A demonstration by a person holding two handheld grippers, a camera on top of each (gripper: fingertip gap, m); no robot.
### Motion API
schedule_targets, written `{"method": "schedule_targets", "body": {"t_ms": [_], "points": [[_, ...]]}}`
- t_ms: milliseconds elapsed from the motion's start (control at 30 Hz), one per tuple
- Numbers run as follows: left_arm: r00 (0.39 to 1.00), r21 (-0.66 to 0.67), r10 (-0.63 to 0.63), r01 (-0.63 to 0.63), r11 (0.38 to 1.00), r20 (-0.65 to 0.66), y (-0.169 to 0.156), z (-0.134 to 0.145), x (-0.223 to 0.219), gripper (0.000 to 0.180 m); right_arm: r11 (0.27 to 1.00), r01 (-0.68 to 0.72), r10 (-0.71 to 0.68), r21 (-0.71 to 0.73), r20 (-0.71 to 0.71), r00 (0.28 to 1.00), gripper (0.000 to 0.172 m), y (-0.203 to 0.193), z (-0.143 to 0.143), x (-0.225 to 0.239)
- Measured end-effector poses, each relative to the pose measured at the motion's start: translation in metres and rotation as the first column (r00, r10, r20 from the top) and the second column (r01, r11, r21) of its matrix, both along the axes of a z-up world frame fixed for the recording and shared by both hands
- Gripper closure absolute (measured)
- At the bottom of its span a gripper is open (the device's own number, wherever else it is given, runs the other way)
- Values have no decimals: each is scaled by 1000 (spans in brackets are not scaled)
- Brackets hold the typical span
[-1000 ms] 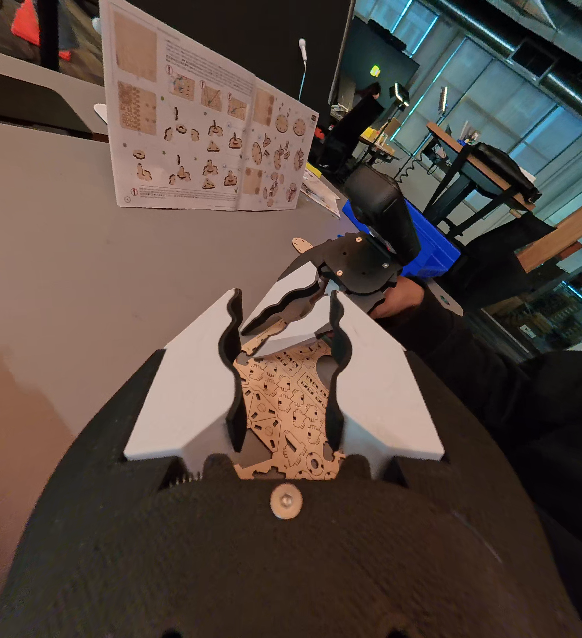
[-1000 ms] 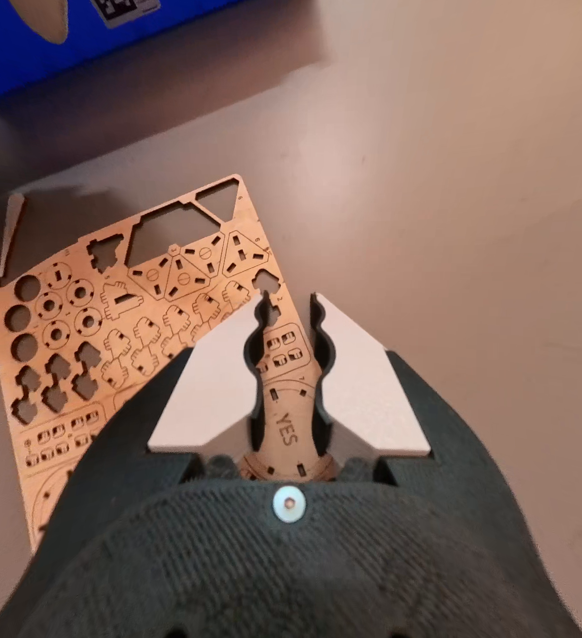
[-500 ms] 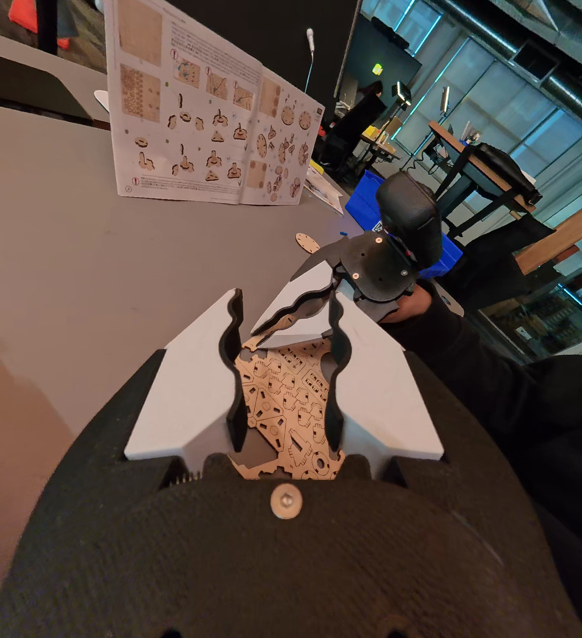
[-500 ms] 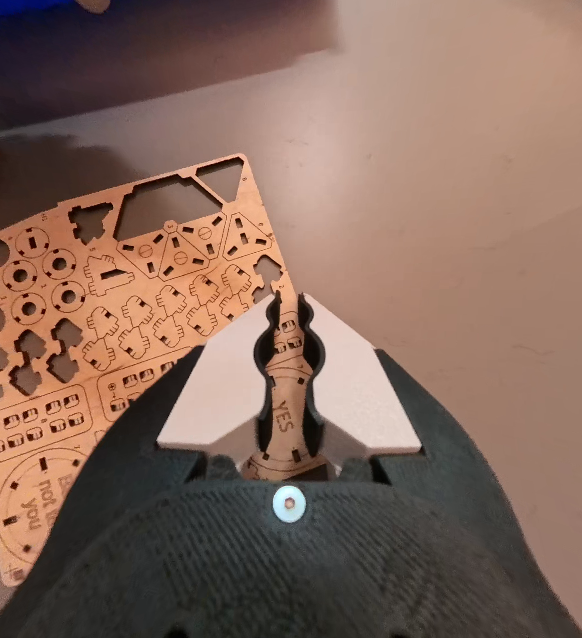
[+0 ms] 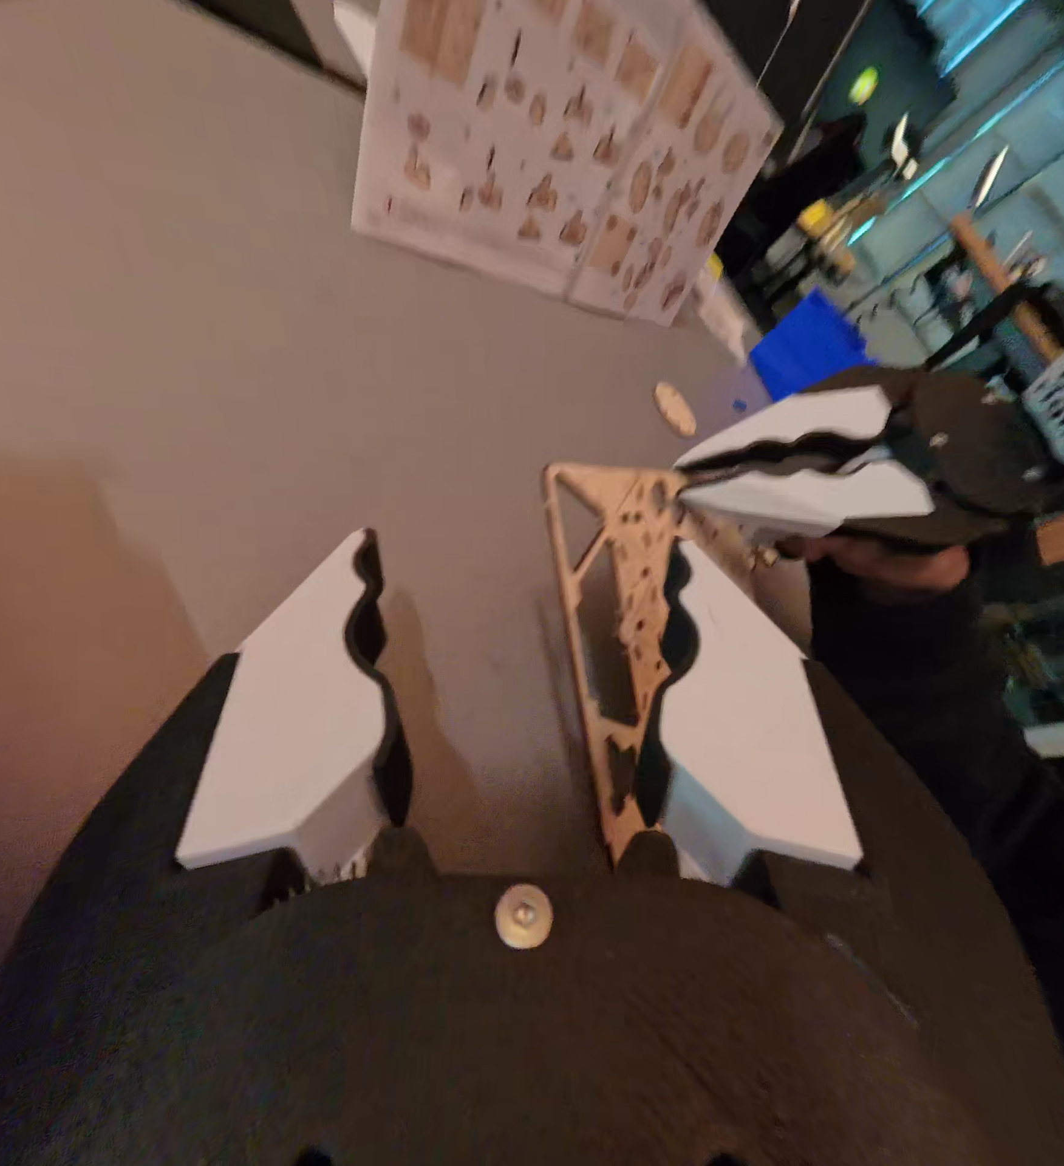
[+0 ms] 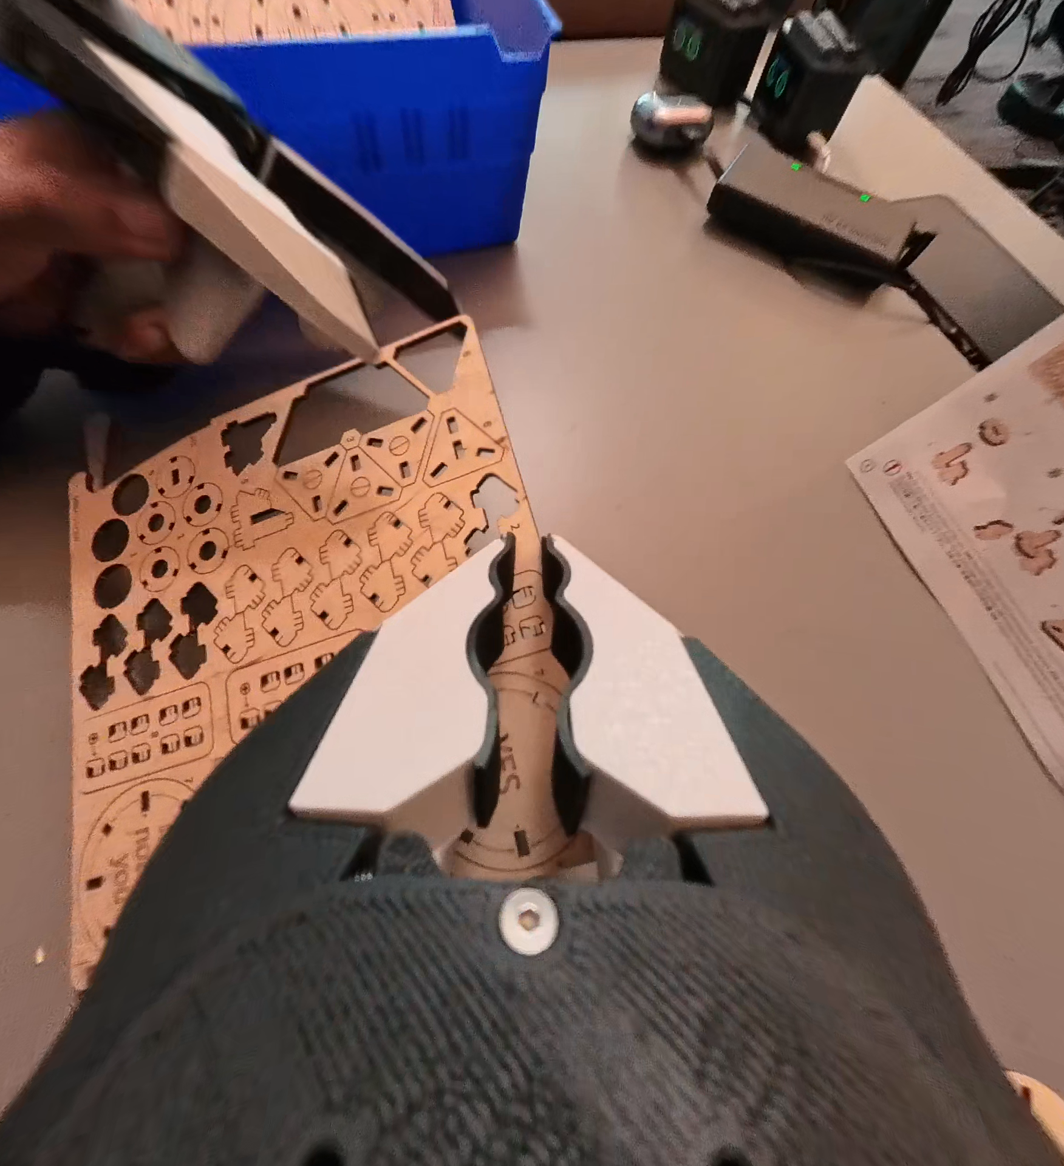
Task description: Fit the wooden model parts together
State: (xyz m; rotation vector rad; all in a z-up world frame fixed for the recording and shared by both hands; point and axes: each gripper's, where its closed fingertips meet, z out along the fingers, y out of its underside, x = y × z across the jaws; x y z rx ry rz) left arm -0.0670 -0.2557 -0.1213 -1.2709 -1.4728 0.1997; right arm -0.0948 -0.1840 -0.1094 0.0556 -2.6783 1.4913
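I had the right gripper [image 6: 526,542] clenched on the edge of the wooden sheet [image 6: 264,568], a thin laser-cut plywood panel full of outlined parts and empty cut-outs. Its two pads pressed on the panel's right border, and the panel ran back between the fingers toward the gripper body. In the left wrist view the same gripper [image 5: 684,482] showed from the side, narrowed down onto the sheet [image 5: 630,568], which stood tilted up off the table [image 5: 201,315] on its edge rather than lying flat.

My left gripper [image 5: 520,549] was released, jaws spread wide. The sheet's lower edge ran just inside its right finger [image 5: 738,694]; I could not tell whether that pad touched the wood. The left finger [image 5: 308,681] stood well clear, with only bare table between. From the right wrist view the left gripper [image 6: 409,328] hung over the sheet's far corner, tips close above the wood.

A hand [image 6: 43,208], blurred, gripped that tool. Behind it sat a blue bin [image 6: 403,126]. An instruction leaflet [image 5: 555,145] stood propped on the table further off, and a small wooden disc [image 5: 674,409] lay near the bin. Black electronic boxes [image 6: 813,208] sat at the table's far side.
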Motion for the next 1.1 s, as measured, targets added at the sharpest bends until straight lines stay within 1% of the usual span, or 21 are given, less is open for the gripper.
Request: {"method": "schedule_targets", "body": {"t_ms": [67, 100, 133, 167, 233, 300, 333, 400, 433, 500, 567, 633, 667, 767, 833, 900, 1000, 1033, 1067, 1100], "points": [[993, -2, -105, 105, 994, 46, 15, -8, 8, 125, 1000, 1, -1, -20, 12, 1000, 166, 2, 4, 0], [990, 19, -135, 134, 991, 50, 21, -7, 9, 145, 1000, 1, 0, -24, 5, 1000, 172, 3, 5, 0], [987, 30, -147, 145, 989, 61, 25, -9, 9, 154, 999, -21, 22, -39, 8, 1000, 172, 2, 7, 4], [984, 40, -170, 167, 985, 60, 29, -9, 10, 168, 997, -47, 48, -58, 27, 998, 172, 2, 10, 10], [975, 73, -220, 217, 973, 36, 40, -5, 11, 174, 993, -56, 62, -100, 57, 996, 172, 1, 18, 15], [974, 107, -225, 221, 969, 27, 43, -4, 10, 178, 993, -18, 25, -120, 51, 998, 172, 1, 22, 10], [974, 102, -226, 222, 970, 23, 43, -4, 10, 179, 993, -1, 8, -120, 52, 999, 169, 2, 21, 7], [966, 93, -257, 257, 962, -14, 47, 1, 12, 178, 997, 3, 4, -79, 96, 995, 142, 3, 9, 7], [960, 90, -276, 279, 956, -41, 50, 5, 13, 178, 999, -7, 11, -35, 129, 992, 133, 4, 1, 10], [954, 93, -291, 297, 950, -75, 53, 12, 15, 177, 998, -62, 59, 9, 187, 981, 131, 3, -4, 23], [944, 66, -309, 317, 946, -112, 54, 17, 17, 177, 990, -141, 131, 29, 221, 966, 133, 1, 0, 38], [935, 38, -329, 337, 941, -134, 55, 18, 19, 177, 973, -206, 174, 107, 251, 952, 138, 3, -1, 46], [929, 22, -341, 348, 937, -141, 56, 18, 20, 177, 961, -236, 191, 146, 272, 943, 144, 5, -1, 47], [918, -11, -363, 366, 931, -158, 59, 17, 21, 179, 919, -342, 239, 197, 409, 880, 157, 12, 7, 54], [906, -21, -375, 379, 925, -195, 62, 21, 22, 178, 890, -388, 233, 240, 492, 839, 160, 17, 6, 54], [893, 2, -386, 397, 918, -232, 66, 27, 23, 176, 868, -416, 212, 273, 553, 806, 160, 19, 2, 53], [881, 68, -372, 407, 911, -294, 64, 36, 25, 174, 859, -452, 198, 242, 657, 728, 162, 17, 4, 58], [884, 98, -349, 396, 913, -312, 60, 38, 23, 163, 862, -455, 195, 224, 681, 706, 163, 16, 6, 60], [899, 127, -320, 370, 920, -300, 56, 35, 20, 146, 866, -452, 192, 213, 693, 695, 164, 15, 8, 61], [910, 156, -315, 364, 918, -271, 55, 30, 19, 142, 871, -444, 190, 210, 690, 699, 164, 14, 9, 61]]}}
